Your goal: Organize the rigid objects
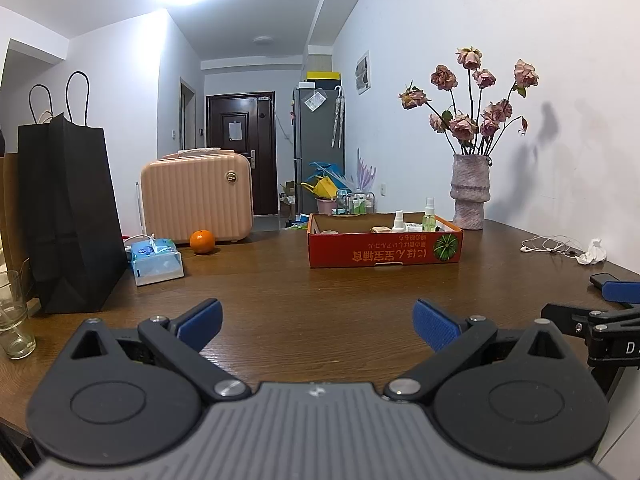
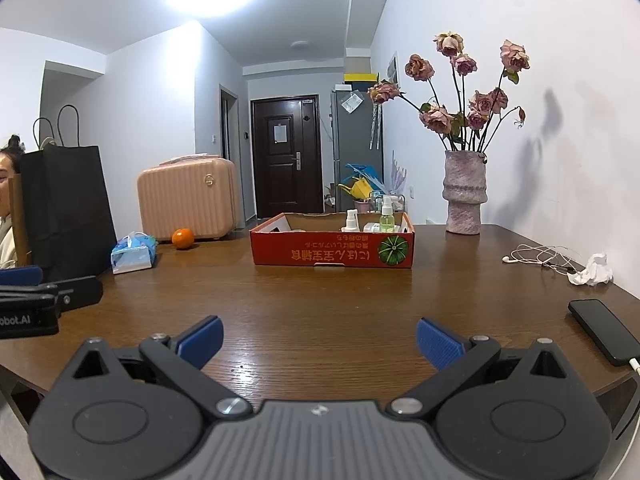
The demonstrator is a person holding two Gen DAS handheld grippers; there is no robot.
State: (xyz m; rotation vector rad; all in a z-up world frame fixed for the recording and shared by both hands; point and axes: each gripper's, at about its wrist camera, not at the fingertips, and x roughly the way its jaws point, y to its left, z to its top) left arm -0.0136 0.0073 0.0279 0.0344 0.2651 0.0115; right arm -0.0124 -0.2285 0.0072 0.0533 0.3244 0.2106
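A red cardboard box (image 1: 384, 250) (image 2: 332, 250) stands at the far middle of the brown table. Inside it stand a white spray bottle (image 1: 398, 221) (image 2: 351, 220) and a green spray bottle (image 1: 429, 214) (image 2: 387, 214), with other small items partly hidden. An orange (image 1: 202, 241) (image 2: 183, 238) lies left of the box. My left gripper (image 1: 318, 322) is open and empty over the near table. My right gripper (image 2: 319, 340) is open and empty, beside it on the right. Both are well short of the box.
A black paper bag (image 1: 68, 212) and a glass (image 1: 14, 316) stand at the left. A tissue pack (image 1: 156, 260), a pink suitcase (image 1: 196, 196), a vase of dried roses (image 1: 470, 192), earphones (image 2: 540, 258), crumpled paper (image 2: 594, 270) and a black phone (image 2: 604, 330) are around the table.
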